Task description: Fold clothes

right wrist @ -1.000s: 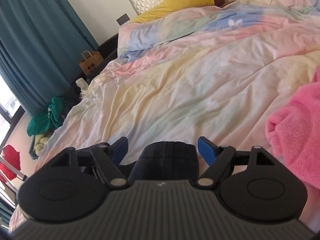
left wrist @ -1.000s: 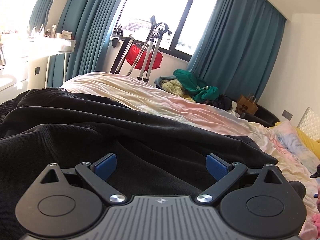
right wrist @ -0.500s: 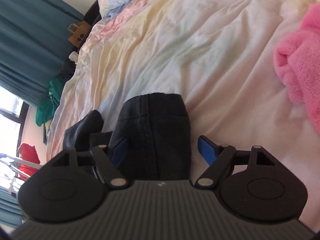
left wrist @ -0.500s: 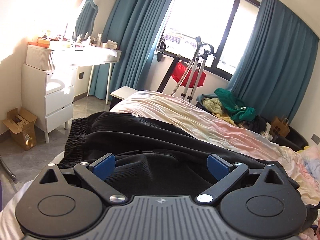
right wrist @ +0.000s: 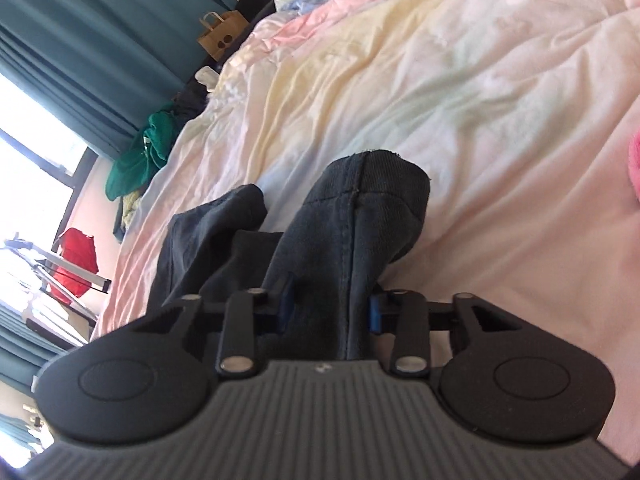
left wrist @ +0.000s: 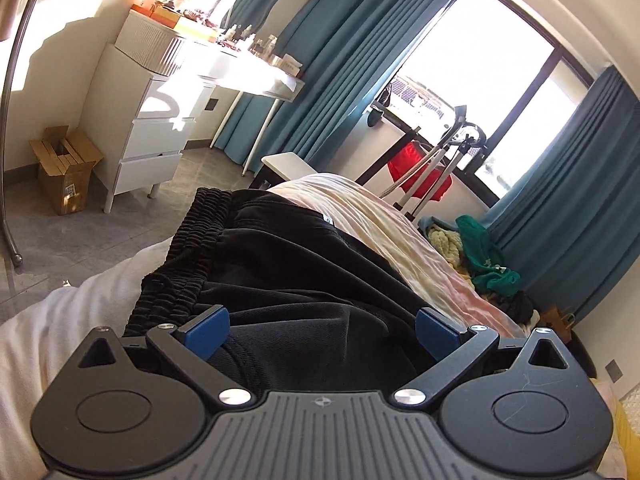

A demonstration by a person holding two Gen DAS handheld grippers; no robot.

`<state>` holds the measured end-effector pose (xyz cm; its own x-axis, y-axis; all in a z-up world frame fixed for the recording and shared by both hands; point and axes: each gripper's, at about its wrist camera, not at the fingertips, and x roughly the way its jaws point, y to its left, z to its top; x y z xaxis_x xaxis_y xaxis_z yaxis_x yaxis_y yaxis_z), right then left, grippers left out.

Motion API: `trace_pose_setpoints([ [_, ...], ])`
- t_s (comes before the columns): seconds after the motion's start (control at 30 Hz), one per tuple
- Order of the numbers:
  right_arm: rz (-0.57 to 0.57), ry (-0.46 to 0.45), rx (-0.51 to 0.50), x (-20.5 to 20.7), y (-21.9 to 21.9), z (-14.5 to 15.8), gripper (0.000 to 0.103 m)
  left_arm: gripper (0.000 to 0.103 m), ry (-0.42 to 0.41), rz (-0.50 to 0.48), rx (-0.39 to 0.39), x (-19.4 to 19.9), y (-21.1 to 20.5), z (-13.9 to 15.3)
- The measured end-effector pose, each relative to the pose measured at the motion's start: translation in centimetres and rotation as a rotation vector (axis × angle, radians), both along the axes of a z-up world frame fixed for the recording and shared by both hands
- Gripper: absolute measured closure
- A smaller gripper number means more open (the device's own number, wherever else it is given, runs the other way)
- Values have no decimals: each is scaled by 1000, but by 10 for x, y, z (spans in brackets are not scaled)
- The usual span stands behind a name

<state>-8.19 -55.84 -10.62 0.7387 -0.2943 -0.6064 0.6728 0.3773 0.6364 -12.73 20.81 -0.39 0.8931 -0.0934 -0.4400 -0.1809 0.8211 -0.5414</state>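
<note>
Black trousers (left wrist: 288,264) with a ruched elastic waistband (left wrist: 188,248) lie across the bed's near corner in the left wrist view. My left gripper (left wrist: 318,330) is open, its blue pads wide apart over the dark cloth, which bulges between them. In the right wrist view my right gripper (right wrist: 330,304) is shut on one trouser leg (right wrist: 360,216), whose hemmed end points away over the bedding. The other leg end (right wrist: 212,236) lies crumpled to the left of it.
The pastel duvet (right wrist: 460,100) covers the bed. A pink fluffy garment (right wrist: 635,168) shows at the right edge. A pile of green and yellow clothes (left wrist: 476,256), a white dresser (left wrist: 148,136), a cardboard box (left wrist: 64,168) and a stand with red cloth (left wrist: 420,176) surround the bed.
My right gripper has closed on the trouser leg, which it had open around it before. The left gripper has swung left and tilted, bringing the waistband and the dresser into view; it stays open.
</note>
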Motion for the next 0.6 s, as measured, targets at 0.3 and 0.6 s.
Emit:
trace_pose_setpoints([
  [0.3,-4,-32,-30,-2,0,7,87,2,60,10,-92,-11,23,10],
  [0.6,-35,-46,-8,-4,-3,6,87,2,339,112,-282,-37,61,3],
])
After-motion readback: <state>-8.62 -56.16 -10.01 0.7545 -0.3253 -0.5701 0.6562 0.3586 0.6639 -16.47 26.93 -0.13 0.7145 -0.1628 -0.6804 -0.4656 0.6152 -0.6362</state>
